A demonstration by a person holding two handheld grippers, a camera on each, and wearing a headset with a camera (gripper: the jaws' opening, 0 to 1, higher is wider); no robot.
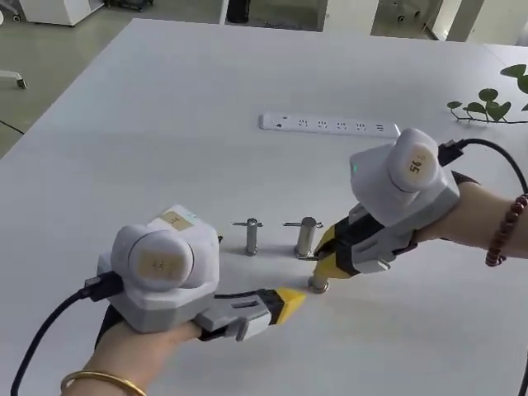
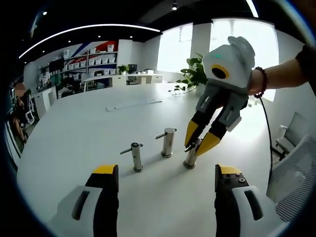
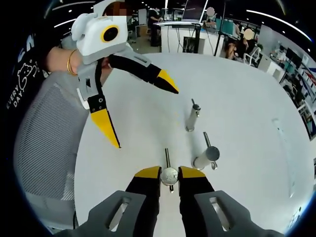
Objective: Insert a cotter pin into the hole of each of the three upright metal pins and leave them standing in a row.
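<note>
Three upright metal pins stand in a row on the white table point(image 1: 165, 124). The far pin point(image 1: 252, 237) and the middle pin point(image 1: 307, 238) each carry a thin cotter pin crosswise near the top. My right gripper point(image 1: 323, 260) comes down from the right onto the nearest pin point(image 1: 318, 285). In the right gripper view its jaws press both sides of that pin's head point(image 3: 169, 175), and a thin cotter pin point(image 3: 167, 157) runs through it. My left gripper point(image 2: 167, 173) is open and holds nothing, a little short of the row. Its yellow tip point(image 1: 290, 301) lies just left of the nearest pin.
A white power strip point(image 1: 330, 125) lies farther back on the table. Green plant leaves point(image 1: 491, 106) trail in from the right edge. A beaded bracelet point(image 1: 505, 231) is on the right wrist. Desks, chairs and people are in the room beyond.
</note>
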